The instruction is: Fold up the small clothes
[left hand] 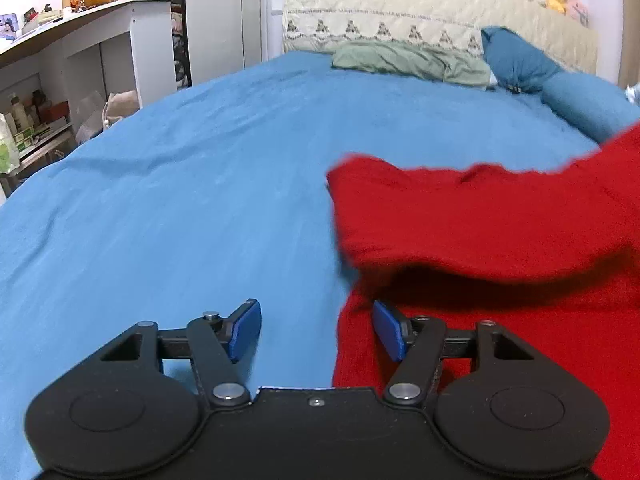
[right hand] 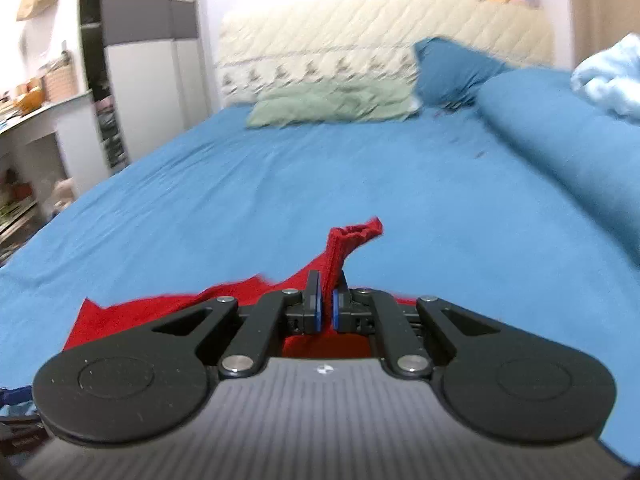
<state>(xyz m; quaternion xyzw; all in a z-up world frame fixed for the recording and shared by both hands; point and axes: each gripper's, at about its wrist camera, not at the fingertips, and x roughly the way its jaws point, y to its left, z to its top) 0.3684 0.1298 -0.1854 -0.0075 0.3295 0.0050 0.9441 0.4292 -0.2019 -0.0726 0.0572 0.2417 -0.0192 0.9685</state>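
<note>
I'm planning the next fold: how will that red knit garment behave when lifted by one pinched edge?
Probably floppy: the red garment drapes and doubles over itself, and the part pinched by the right gripper bunches into a narrow tuft. It likely grips rather than slips, given its fuzzy knit. The open left gripper may need to support the sagging side.

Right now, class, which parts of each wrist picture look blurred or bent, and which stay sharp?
Left wrist view: the raised edge of the red garment is smeared, while the open left gripper stays crisp; the bed bows from fisheye distortion. Right wrist view: the headboard and green pillow are softly blurred; the right gripper pinching red cloth is sharp.
</note>
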